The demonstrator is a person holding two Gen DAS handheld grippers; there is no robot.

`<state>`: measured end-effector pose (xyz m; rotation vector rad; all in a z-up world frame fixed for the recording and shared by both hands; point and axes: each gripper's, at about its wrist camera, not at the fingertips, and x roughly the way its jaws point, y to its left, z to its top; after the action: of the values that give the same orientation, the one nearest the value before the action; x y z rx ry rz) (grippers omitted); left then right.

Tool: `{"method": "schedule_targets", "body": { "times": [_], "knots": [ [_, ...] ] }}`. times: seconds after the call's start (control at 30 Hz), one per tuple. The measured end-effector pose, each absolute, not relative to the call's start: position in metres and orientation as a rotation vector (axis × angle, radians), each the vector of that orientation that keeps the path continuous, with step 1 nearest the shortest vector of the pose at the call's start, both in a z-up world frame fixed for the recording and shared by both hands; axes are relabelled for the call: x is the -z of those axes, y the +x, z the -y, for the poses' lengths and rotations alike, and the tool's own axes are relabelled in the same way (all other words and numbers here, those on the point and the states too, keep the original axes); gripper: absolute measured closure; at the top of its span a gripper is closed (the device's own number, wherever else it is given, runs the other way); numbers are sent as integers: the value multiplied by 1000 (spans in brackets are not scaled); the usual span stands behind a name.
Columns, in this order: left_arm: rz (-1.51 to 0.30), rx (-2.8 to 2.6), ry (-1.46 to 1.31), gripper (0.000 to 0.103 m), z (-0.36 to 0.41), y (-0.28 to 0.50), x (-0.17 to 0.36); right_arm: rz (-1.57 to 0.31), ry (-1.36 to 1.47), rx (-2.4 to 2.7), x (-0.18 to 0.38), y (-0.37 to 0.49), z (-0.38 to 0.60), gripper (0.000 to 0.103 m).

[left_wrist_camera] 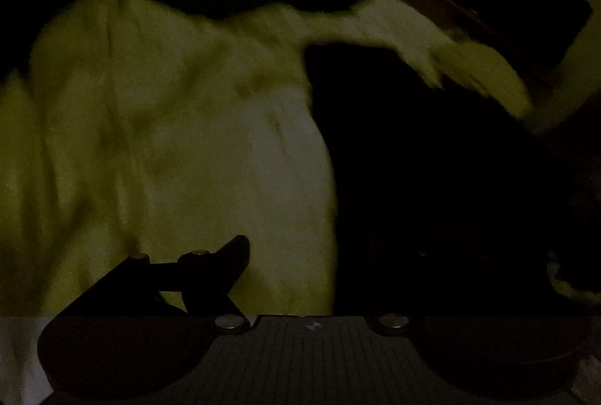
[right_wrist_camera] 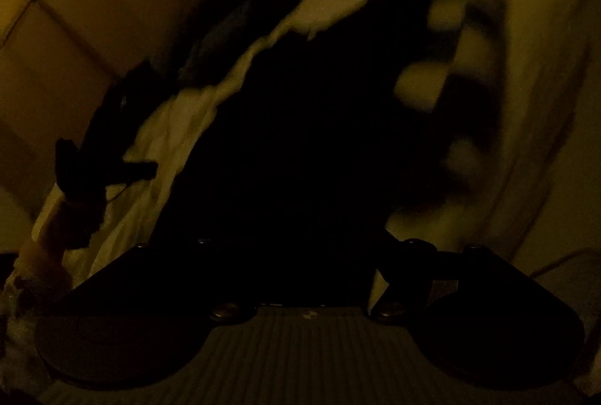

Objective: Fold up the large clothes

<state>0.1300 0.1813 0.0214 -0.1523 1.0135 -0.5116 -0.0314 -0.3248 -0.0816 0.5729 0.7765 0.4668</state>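
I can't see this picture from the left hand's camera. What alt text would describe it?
Very dim view over a pale, wrinkled cloth that fills the left half of the frame. A large black shape, too dark to identify, covers the right half. At the bottom edge, one dark finger of the left tool shows against the cloth.

We see very dim light here. A pale, wrinkled cloth [left_wrist_camera: 157, 127] fills the left and middle; a black garment [left_wrist_camera: 432, 179] covers its right part. Our left gripper [left_wrist_camera: 300, 277] shows one finger [left_wrist_camera: 229, 262] over the pale cloth; the other is lost against the black.
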Motion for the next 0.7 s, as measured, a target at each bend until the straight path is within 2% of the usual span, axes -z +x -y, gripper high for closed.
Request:
{"method": "schedule_targets", "body": {
  "times": [0.2,0.37,0.5,0.6,0.7],
  "knots": [
    [-1129,586,-163,0,-201,66,3,-958,548,-493,109,-38,306,33],
    [-1157,595,-251,0,-205,55,26,-943,544,-484,103,-40,304,33],
    [-1196,626,-129,0,-185,52,34,-956,525,-445,108,-46,302,32],
    [-1145,639,-106,0,-181,56,13,-917,549,-434,103,-52,308,32],
    [-956,671,-155,0,-180,77,-25,-790,602,-433,83,-54,324,32]
  ]
}}
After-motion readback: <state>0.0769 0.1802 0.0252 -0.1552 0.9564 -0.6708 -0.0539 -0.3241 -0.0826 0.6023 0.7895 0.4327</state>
